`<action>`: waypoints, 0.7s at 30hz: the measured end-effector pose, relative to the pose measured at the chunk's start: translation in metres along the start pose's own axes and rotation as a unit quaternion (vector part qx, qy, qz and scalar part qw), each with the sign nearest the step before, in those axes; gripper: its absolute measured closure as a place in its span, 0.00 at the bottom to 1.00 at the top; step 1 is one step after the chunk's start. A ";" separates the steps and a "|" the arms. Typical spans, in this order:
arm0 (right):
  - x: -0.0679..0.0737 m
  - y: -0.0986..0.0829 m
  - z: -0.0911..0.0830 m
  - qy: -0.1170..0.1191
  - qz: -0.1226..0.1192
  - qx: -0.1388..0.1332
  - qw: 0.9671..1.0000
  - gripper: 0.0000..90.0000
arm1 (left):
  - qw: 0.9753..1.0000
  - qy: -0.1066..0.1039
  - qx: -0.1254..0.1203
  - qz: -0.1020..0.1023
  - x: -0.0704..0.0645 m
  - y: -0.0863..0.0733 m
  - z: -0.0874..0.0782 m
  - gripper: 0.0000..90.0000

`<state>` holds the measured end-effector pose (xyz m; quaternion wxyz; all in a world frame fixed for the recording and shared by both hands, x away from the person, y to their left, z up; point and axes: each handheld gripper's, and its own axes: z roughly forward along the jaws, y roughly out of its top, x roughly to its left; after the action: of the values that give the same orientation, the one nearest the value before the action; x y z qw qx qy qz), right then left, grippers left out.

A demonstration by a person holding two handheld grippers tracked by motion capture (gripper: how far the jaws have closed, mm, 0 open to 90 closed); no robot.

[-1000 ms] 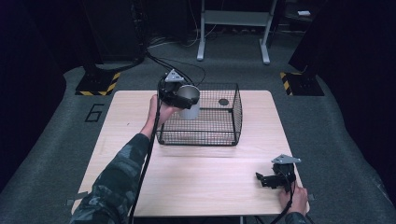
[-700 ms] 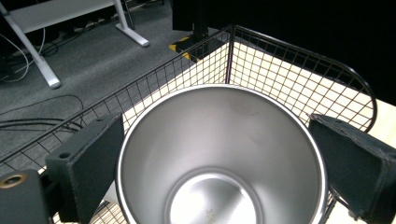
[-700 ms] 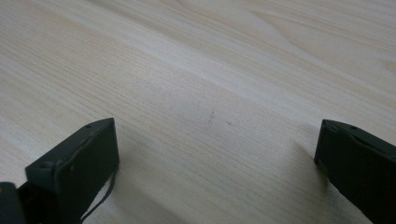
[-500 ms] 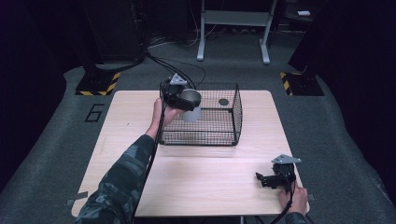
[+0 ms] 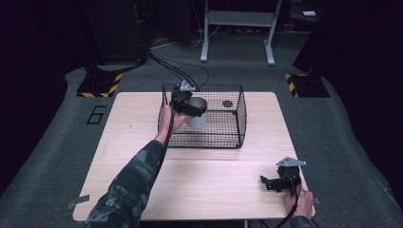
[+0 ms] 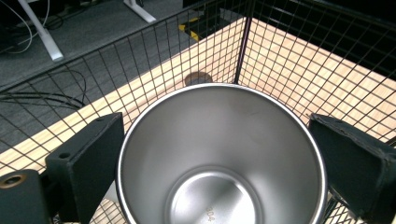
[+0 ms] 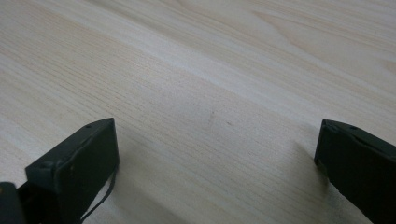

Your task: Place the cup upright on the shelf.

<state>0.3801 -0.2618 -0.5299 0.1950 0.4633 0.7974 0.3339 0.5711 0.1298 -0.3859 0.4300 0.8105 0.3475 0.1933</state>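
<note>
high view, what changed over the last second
The left gripper, shut on the steel cup, carried it rightward over the wire basket's left rim, so the cup now hangs inside the basket. Nothing was let go. The basket and the open right gripper, low on the table, stayed put.

A pale wooden table [image 5: 119,156] sits on grey carpet [image 5: 57,147], a "6" marked [image 5: 96,114] beside its left edge. Beyond, black cables [image 5: 178,71] snake past a white metal stand [image 5: 236,28]. Yellow-black hazard tape [image 5: 100,85] flanks both sides; the surroundings are dark.
</note>
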 end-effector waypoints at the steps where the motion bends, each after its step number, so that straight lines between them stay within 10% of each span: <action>1: 0.000 0.000 0.000 0.000 0.000 0.000 1.000 0.00 | 1.000 0.002 0.001 -0.001 -0.001 -0.001 0.002 0.07; 21: 0.000 0.000 0.000 0.000 0.000 0.000 1.000 0.00 | 0.999 -0.001 0.034 0.006 -0.005 -0.005 0.023 0.07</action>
<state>0.3801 -0.2617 -0.5299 0.1950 0.4633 0.7974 0.3340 0.5799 0.1152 -0.4027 0.4013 0.8270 0.3484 0.1834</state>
